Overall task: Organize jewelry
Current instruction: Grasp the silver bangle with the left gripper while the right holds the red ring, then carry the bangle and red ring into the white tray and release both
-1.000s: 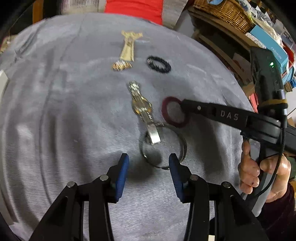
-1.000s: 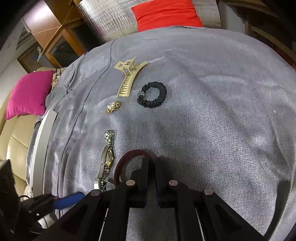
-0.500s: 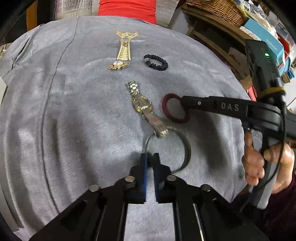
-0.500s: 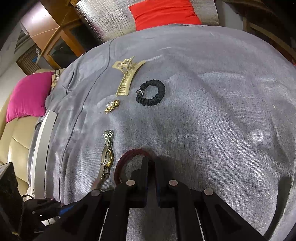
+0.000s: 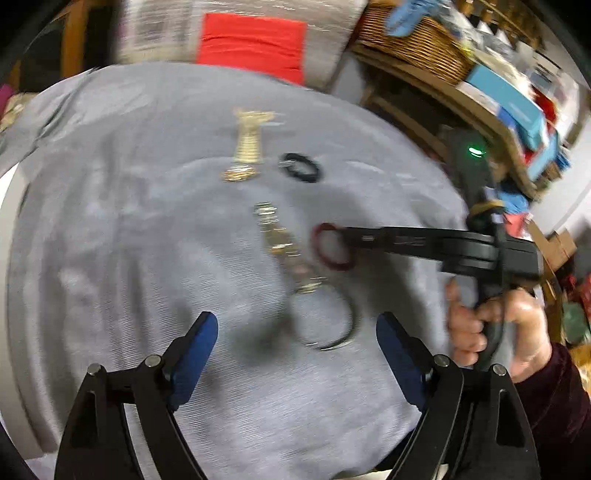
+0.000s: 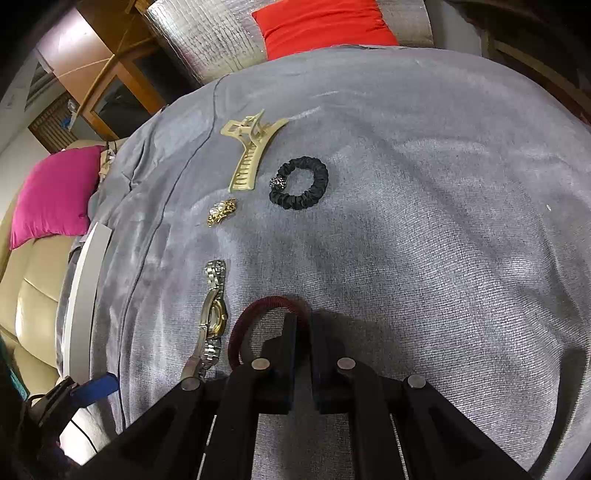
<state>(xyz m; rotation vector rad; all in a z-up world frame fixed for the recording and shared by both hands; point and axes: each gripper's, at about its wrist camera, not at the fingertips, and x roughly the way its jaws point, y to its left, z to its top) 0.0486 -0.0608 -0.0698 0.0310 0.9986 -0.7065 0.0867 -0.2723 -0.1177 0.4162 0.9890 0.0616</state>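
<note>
Jewelry lies on a grey cloth (image 6: pixel 424 229). My right gripper (image 6: pixel 303 332) is shut on a dark red bangle (image 6: pixel 258 306), held just above the cloth; it also shows in the left wrist view (image 5: pixel 330 251). My left gripper (image 5: pixel 295 339) is open and empty, just behind a silver bangle (image 5: pixel 325 321) that lies on the cloth. A two-tone wristwatch (image 6: pixel 212 317) lies left of the red bangle. Farther off lie a gold brooch (image 6: pixel 221 211), a cream hair claw (image 6: pixel 249 151) and a black scrunchie (image 6: pixel 300 182).
A white tray edge (image 6: pixel 83 302) lies at the cloth's left side. A pink cushion (image 6: pixel 51 195) and a red cushion (image 6: pixel 325 26) sit beyond the cloth. Cluttered shelves with a wicker basket (image 5: pixel 424 48) stand to the right.
My left gripper shut on the silver bangle's near rim, then opened wide and drew back. The right gripper has stayed shut on the red bangle.
</note>
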